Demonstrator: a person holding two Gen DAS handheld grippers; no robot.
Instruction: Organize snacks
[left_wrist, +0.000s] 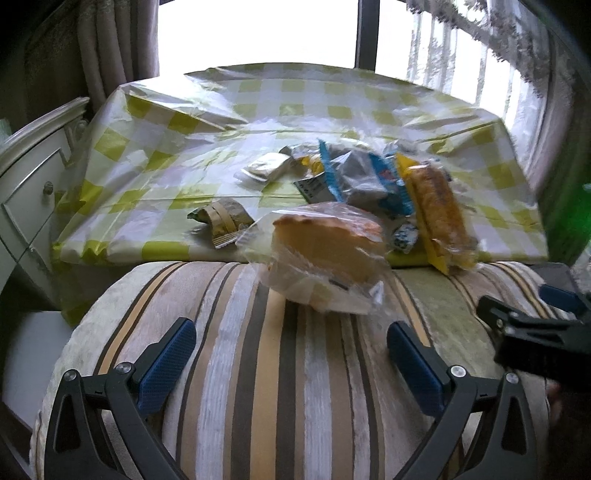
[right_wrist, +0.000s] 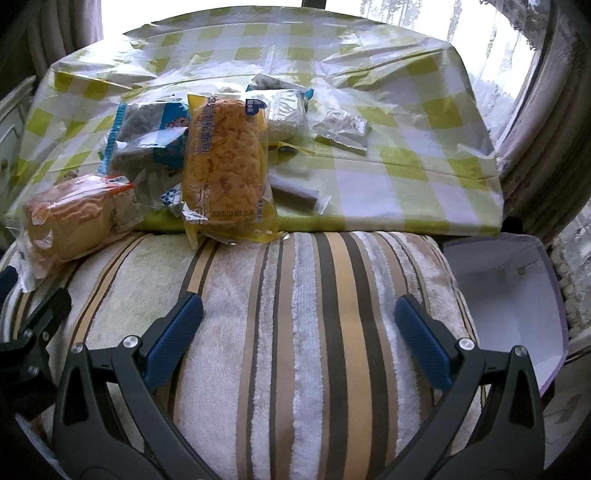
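Your left gripper (left_wrist: 291, 354) has its fingers spread wide and holds nothing; the blue pads (left_wrist: 168, 363) hover above a striped cushion (left_wrist: 258, 369). Your right gripper (right_wrist: 299, 328) is likewise spread wide and empty above the same cushion (right_wrist: 314, 332).

Directly ahead of the left fingers, a clear-wrapped sponge cake (left_wrist: 325, 254) rests on the cushion's far edge, just past the fingertips. In the right view the same cake (right_wrist: 70, 218) sits ahead and far to the left of the fingers.

Ahead of the right fingers and slightly left, a yellow-wrapped bread (right_wrist: 225, 170) leans over the bench edge, its lower end touching the cushion. In the left view it (left_wrist: 439, 214) lies ahead and to the right.

Beyond these, on the bench under a green checked cloth (right_wrist: 406, 162), the remaining snacks lie heaped: a blue-and-white packet (right_wrist: 151, 136) touching the yellow bread's left side, a white-wrapped item (right_wrist: 284, 118) behind it, a small clear packet (right_wrist: 343, 129) further right, and a dark bar in clear wrap (right_wrist: 295, 192) beside the bread's right edge. A brown-patterned packet (left_wrist: 221, 221) lies apart, ahead and left of the left fingers.

Right of the right fingers, an open white box (right_wrist: 506, 295) stands beside the cushion.
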